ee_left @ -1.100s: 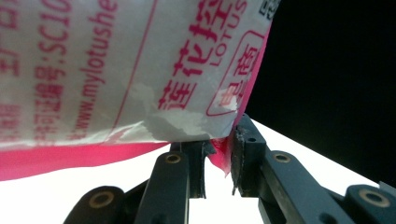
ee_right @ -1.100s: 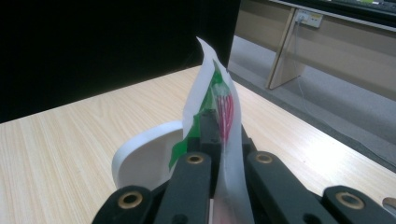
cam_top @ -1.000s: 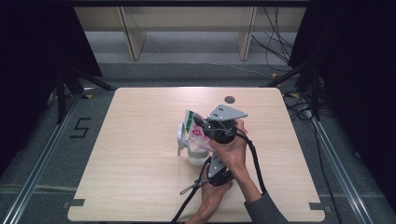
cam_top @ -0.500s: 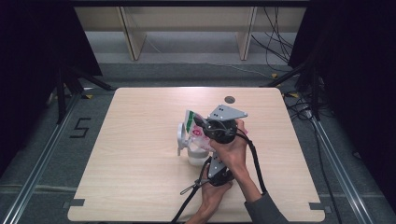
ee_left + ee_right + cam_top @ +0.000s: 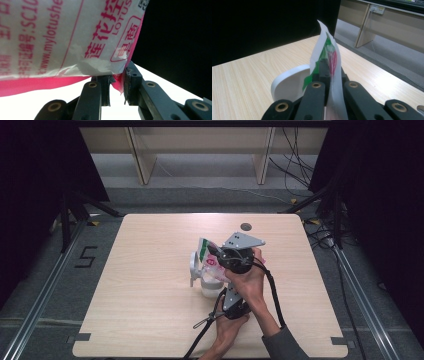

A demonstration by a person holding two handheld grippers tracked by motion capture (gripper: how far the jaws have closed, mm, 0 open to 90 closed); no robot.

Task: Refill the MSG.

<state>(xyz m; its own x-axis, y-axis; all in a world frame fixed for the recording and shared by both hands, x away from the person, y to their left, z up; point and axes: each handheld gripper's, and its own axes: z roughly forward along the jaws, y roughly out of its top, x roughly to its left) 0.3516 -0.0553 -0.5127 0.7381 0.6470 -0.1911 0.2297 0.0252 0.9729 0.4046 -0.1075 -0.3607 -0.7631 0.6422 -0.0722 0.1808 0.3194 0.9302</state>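
The table [image 5: 150, 285] carried one group of items near its centre, slightly toward the person's side. A small dark disc [image 5: 245, 226] lay well apart from that group, near the far edge.

The cup [image 5: 202, 280] (white, with a handle on its left side) stood upright on the table. In the right gripper view its rim [image 5: 287, 85] showed just behind the jaws.

The packet [image 5: 210, 262] (white, with red and green print) was held above the cup, tilted, with its green-printed end pointing up and away from the person. In the left gripper view its printed face [image 5: 62, 37] hung directly over the jaws.

The right gripper [image 5: 222, 256] was clenched on the packet's upper part; in the right gripper view the packet [image 5: 329, 65] stood edge-on between the closed jaws.

The left gripper [image 5: 225, 295] sat nearer the person, below the right hand. Its jaws pinched the packet's pink lower corner [image 5: 118, 83] against one jaw.
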